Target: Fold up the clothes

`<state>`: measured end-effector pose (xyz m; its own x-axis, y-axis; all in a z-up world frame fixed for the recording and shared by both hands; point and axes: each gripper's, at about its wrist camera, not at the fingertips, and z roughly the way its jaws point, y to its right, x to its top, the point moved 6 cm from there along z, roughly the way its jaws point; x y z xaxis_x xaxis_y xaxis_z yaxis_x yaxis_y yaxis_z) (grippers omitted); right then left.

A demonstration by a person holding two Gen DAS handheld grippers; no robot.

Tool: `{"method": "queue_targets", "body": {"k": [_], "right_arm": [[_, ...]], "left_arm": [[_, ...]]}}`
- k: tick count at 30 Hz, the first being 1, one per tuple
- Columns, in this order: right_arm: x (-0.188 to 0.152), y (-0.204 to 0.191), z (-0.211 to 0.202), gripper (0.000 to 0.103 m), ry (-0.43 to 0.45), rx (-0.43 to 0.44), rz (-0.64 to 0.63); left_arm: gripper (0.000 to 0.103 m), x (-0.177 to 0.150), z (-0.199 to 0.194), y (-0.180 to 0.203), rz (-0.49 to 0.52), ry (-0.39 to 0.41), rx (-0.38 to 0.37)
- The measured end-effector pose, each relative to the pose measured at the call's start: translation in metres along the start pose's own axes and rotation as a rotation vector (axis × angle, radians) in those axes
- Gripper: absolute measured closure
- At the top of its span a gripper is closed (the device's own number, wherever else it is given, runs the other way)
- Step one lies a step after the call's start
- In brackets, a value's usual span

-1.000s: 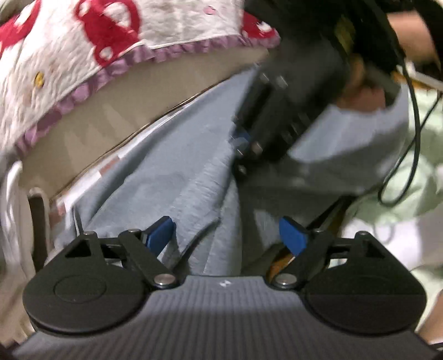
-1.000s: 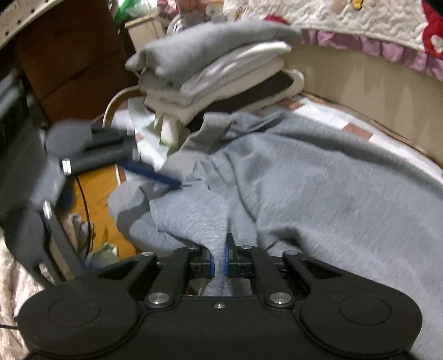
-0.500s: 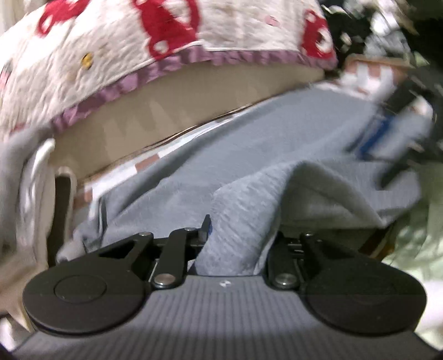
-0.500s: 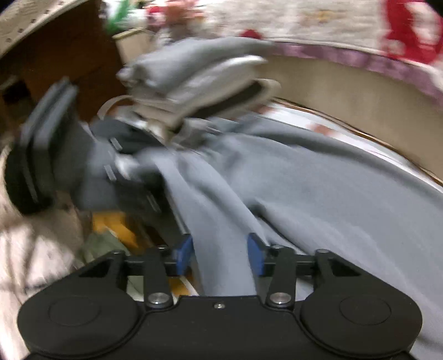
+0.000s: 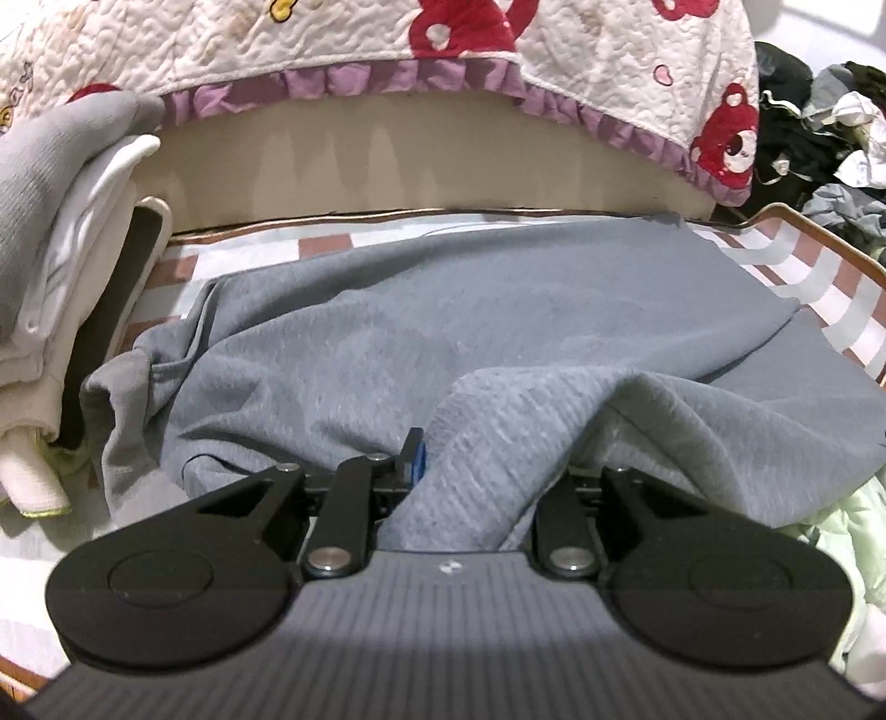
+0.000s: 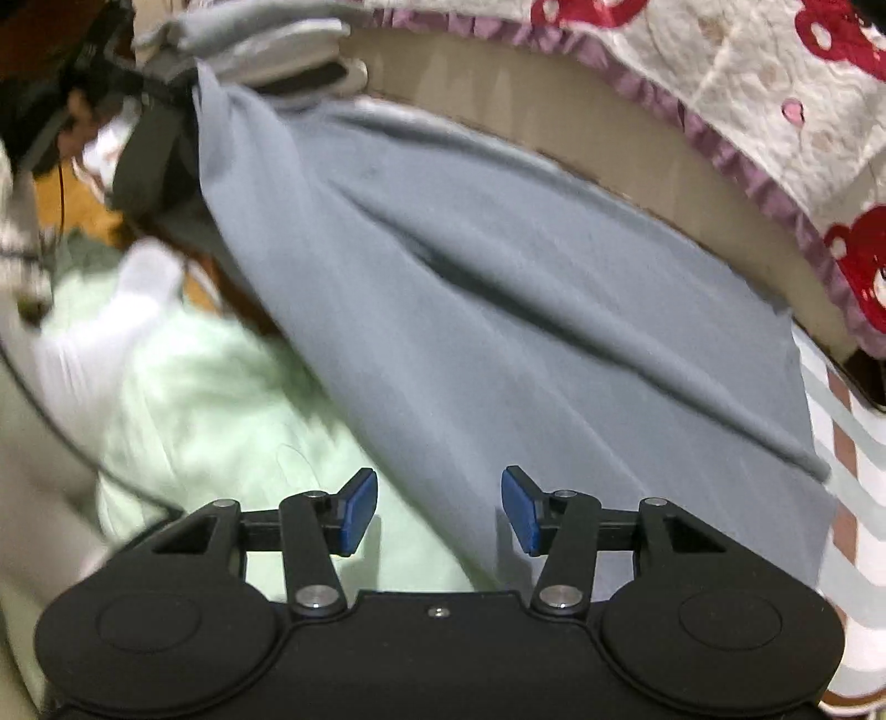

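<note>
A grey garment [image 5: 443, 310] lies spread over the striped sheet [image 5: 803, 266]. My left gripper [image 5: 490, 465] is shut on a thick fold of the garment's near edge; one blue pad [image 5: 414, 461] shows and the other is under the cloth. In the right wrist view the same grey garment [image 6: 526, 288] runs taut from the blurred left gripper [image 6: 155, 149] at upper left down towards me. My right gripper [image 6: 439, 507] is open and holds nothing, with its pads over the garment's near edge.
A stack of folded clothes [image 5: 50, 221] sits at the left end. A quilt [image 5: 387, 39] with red bears hangs over a beige panel [image 5: 415, 171] behind. Pale green cloth [image 6: 221, 415] lies at the near left, and loose dark clothes [image 5: 819, 122] are piled far right.
The left gripper went from open to shut on the garment's edge and drew it leftward. The right gripper opened, let go of the grey cloth and swung to the right.
</note>
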<state>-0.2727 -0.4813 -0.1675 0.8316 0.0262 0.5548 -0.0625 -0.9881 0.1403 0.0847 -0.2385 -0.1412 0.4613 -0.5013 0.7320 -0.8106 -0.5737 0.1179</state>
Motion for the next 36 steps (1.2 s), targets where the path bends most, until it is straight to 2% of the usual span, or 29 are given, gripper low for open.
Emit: {"method": "queue_targets", "body": {"k": [5,12,14,16,17,18,19,20,21,22,26,29,31,36], "right_arm": [[-0.036,0.024,0.012,0.048,-0.068,-0.069,-0.037],[-0.05,0.057,0.041,0.048,-0.026,-0.225,-0.029],[-0.057,0.064,0.05,0.048,-0.015,-0.278,-0.046],[-0.062,0.068,0.055,0.044,0.012,-0.338,-0.034],[-0.063,0.069,0.058,0.044,0.028,-0.368,-0.016],[-0.065,0.071,0.06,0.05,0.043,-0.397,0.003],[-0.066,0.073,0.06,0.062,0.063,-0.422,0.025],[-0.062,0.078,0.052,0.08,0.099,-0.427,0.066],[-0.057,0.083,0.045,0.091,0.135,-0.432,0.107],[-0.053,0.089,0.036,0.093,0.174,-0.437,0.149],[-0.028,0.12,-0.03,0.097,0.383,-0.445,0.321],[-0.009,0.118,-0.08,0.098,0.514,-0.481,0.354],[-0.001,0.103,-0.1,0.099,0.57,-0.544,0.314],[0.014,0.086,-0.119,0.099,0.609,-0.559,0.281]], "left_arm": [[0.083,0.001,-0.005,-0.002,-0.04,-0.003,0.02],[0.083,0.001,-0.008,0.002,-0.039,-0.036,0.071],[0.083,-0.002,-0.01,0.005,-0.003,-0.045,0.105],[0.083,-0.01,-0.008,0.013,0.061,-0.091,0.191],[0.085,-0.014,-0.008,0.016,0.072,-0.097,0.209],[0.085,-0.017,-0.009,0.021,0.089,-0.095,0.223],[0.086,-0.018,-0.011,0.026,0.116,-0.083,0.24],[0.086,-0.018,-0.014,0.03,0.135,-0.067,0.256],[0.086,-0.019,-0.019,0.03,0.122,-0.047,0.265],[0.086,-0.02,-0.023,0.03,0.089,-0.036,0.265],[0.087,-0.022,-0.053,0.03,-0.011,0.034,0.273],[0.087,-0.018,-0.078,0.03,-0.042,0.114,0.278],[0.087,-0.021,-0.088,0.024,-0.08,0.142,0.283],[0.088,-0.02,-0.091,0.007,-0.143,0.157,0.289]]}}
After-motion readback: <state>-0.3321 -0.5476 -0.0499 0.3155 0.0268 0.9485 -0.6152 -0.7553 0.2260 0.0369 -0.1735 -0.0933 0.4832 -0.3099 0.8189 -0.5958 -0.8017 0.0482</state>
